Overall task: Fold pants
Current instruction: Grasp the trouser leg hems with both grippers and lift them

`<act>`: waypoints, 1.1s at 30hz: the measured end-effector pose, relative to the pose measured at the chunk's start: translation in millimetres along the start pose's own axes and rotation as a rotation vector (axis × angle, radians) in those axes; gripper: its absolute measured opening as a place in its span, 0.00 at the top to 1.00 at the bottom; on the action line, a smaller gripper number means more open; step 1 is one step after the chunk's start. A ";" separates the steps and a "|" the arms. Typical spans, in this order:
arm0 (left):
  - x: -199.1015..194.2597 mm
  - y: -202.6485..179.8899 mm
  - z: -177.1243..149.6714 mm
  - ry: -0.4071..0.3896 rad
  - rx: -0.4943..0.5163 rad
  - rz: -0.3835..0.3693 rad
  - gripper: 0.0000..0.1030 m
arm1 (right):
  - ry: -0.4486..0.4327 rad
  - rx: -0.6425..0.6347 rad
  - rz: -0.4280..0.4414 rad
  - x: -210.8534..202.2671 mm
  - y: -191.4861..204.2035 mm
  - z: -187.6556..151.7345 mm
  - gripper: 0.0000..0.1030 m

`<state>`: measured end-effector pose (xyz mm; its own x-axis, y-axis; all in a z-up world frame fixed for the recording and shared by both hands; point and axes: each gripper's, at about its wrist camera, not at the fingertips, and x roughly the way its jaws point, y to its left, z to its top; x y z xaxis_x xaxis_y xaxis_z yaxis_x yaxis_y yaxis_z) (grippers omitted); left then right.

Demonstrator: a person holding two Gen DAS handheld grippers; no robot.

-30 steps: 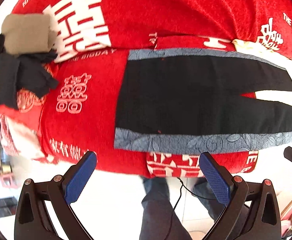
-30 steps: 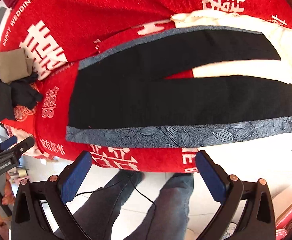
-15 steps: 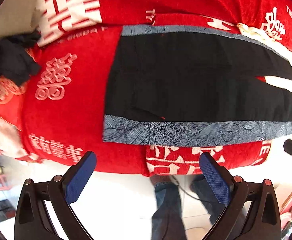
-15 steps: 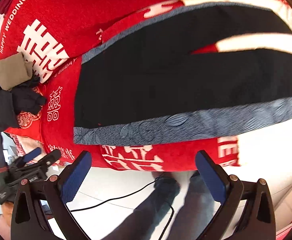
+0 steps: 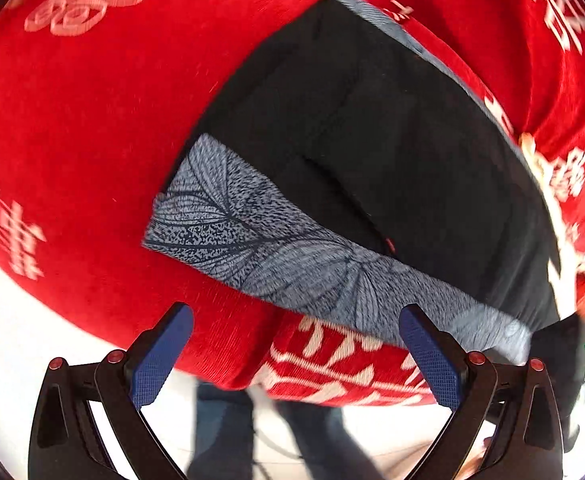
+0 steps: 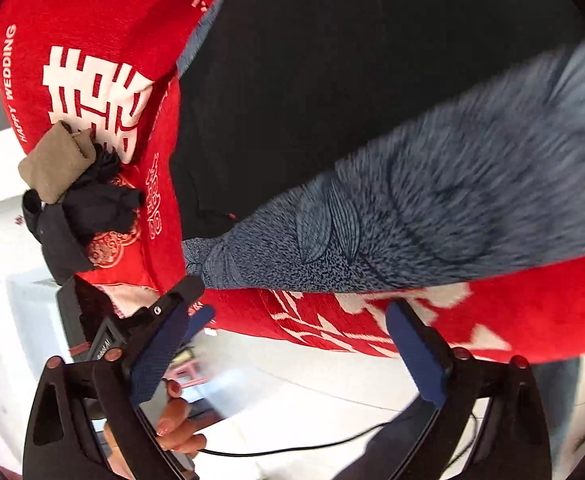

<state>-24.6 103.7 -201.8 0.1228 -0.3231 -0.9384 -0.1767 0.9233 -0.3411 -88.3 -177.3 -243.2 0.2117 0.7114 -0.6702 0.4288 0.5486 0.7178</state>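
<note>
Black pants [image 5: 392, 128] with a grey leaf-patterned side stripe [image 5: 276, 256] lie flat on a red printed cloth [image 5: 92, 120]. My left gripper [image 5: 294, 320] is open just short of the near stripe, close to the waist corner [image 5: 160, 224], with nothing between its fingers. In the right wrist view the pants [image 6: 352, 80] fill the upper right and the stripe [image 6: 432, 208] runs close above my open, empty right gripper [image 6: 298, 312]. The left gripper [image 6: 180, 296], held by a hand [image 6: 172, 420], shows there below the waist corner. Both views are blurred.
A folded tan garment [image 6: 54, 160] and a bundle of black clothes [image 6: 100, 200] sit on the cloth to the left of the pants. The cloth hangs over the near edge. Below it are a person's jeans-clad legs [image 5: 220, 420], pale floor and a black cable [image 6: 292, 450].
Both grippers have come in much closer to the near edge of the pants and tilted. The left one has shifted toward the waist corner, the right one up to the side stripe.
</note>
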 end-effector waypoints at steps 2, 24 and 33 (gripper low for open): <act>4.0 6.3 0.9 -0.009 -0.033 -0.043 0.00 | -0.026 -0.012 0.032 1.8 -0.3 -4.8 0.03; 27.7 4.9 16.6 0.056 -0.228 -0.292 0.10 | -0.075 0.026 0.314 -9.4 19.4 14.0 0.86; 35.9 -27.8 47.0 0.039 -0.057 -0.206 0.54 | -0.168 0.035 0.066 -77.2 -27.7 9.4 0.55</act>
<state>30.6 76.2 -223.4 0.1242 -0.5127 -0.8496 -0.2067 0.8240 -0.5275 -108.2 -251.6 -213.0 0.3830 0.6599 -0.6464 0.4391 0.4856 0.7559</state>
